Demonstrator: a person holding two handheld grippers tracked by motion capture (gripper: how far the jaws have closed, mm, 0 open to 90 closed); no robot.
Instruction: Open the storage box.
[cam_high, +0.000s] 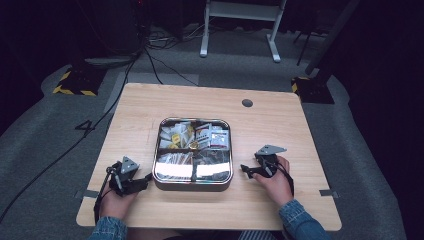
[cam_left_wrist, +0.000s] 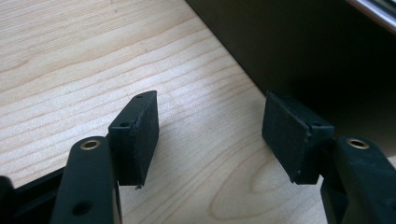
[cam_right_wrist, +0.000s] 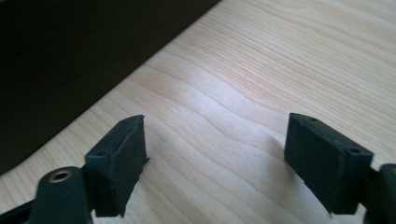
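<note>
- Left gripper (cam_high: 148, 178) low on the wooden table (cam_high: 280, 125), jaws apart, nothing between them.
- Right gripper (cam_high: 245, 170) likewise gaping, empty.
- Metal tin (cam_high: 192, 184) of packets sits between them, just beside each.

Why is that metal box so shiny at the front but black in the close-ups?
High view: overhead light glares off the tin's near compartments, and the room behind is dark. Left gripper view and right gripper view: the tin's side wall sits in shadow, while the table is brightly lit.
</note>
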